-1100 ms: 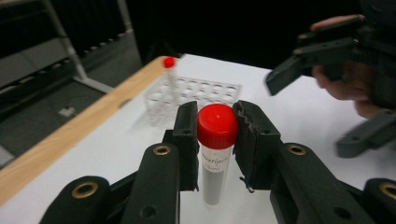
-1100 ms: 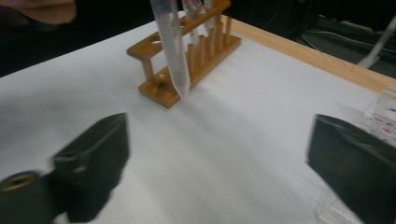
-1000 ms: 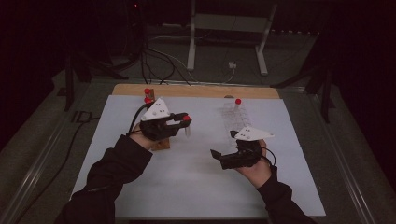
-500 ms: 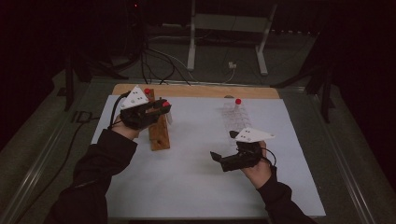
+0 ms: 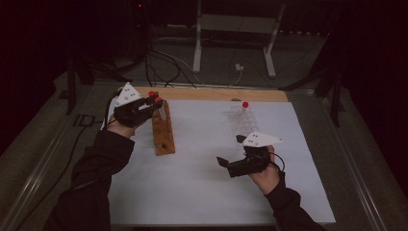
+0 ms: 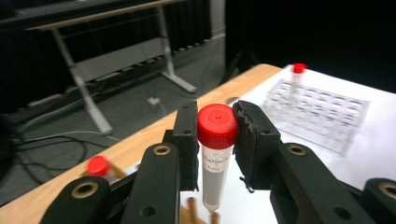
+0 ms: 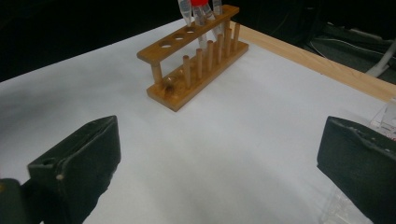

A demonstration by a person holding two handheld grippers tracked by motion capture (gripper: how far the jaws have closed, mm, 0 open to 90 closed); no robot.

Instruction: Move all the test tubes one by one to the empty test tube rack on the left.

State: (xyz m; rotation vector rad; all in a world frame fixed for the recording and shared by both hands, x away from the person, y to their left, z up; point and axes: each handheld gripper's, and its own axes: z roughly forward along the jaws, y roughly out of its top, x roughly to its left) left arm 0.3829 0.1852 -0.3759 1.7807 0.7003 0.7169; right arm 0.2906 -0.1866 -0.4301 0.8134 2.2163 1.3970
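Note:
My left gripper (image 5: 155,102) hovers over the far end of the wooden tube rack (image 5: 162,132), shut on a clear tube with a red cap (image 6: 217,126) that hangs upright between the pads. The tube's tip is just above the rack. A second red-capped tube (image 6: 98,165) stands in the rack beside it. My right gripper (image 5: 231,151) rests low over the white sheet at the right, jaws wide open and holding nothing. Its own view looks across the sheet at the wooden tube rack (image 7: 196,60).
A clear plastic rack (image 5: 243,122) lies at the back right of the white sheet (image 5: 202,183), with one red-capped tube (image 5: 245,104) standing at its far end. A wooden strip (image 5: 216,94) borders the table's far edge. Cables and a metal stand sit on the floor beyond.
My left gripper has carried the red-capped tube left and away, from beside the rack's middle to above its far end. The right gripper has stayed put.

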